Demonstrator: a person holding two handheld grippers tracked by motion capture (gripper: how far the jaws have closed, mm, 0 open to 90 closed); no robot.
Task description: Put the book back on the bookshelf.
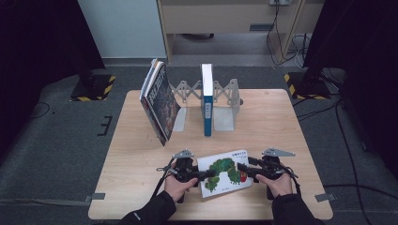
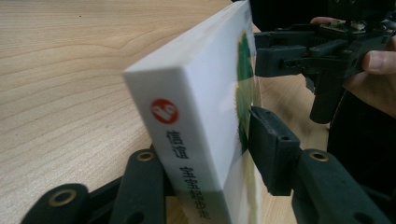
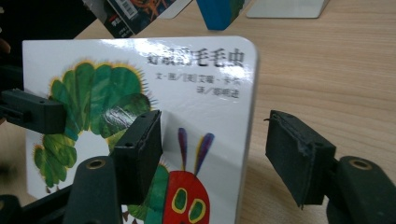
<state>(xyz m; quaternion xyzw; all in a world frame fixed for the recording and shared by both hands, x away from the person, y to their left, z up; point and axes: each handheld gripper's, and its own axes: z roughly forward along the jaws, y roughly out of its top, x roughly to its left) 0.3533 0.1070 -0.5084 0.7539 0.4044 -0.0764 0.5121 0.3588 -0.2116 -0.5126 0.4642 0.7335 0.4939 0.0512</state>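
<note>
A white picture book with a green caterpillar on its cover [image 1: 224, 172] is near the table's front edge, between my two grippers. My left gripper [image 1: 206, 176] grips its left, spine end. In the left gripper view the book [image 2: 201, 121] stands on edge between the jaws, and the pads [image 2: 271, 144] press on the cover and the back of the left gripper [image 2: 205, 149]. My right gripper [image 1: 244, 171] is at the book's right end. In the right gripper view its jaws [image 3: 212, 140] straddle the book [image 3: 205, 88]. One pad lies over the cover, and a gap shows before the other pad [image 3: 299, 158].
At the back of the wooden table [image 1: 136, 187] stands a metal expanding book rack [image 1: 225, 96] with one blue book [image 1: 206, 101] upright in it. Several books [image 1: 159, 101] lean at its left end. Black stand bases with yellow stripes sit on the floor beside the far corners.
</note>
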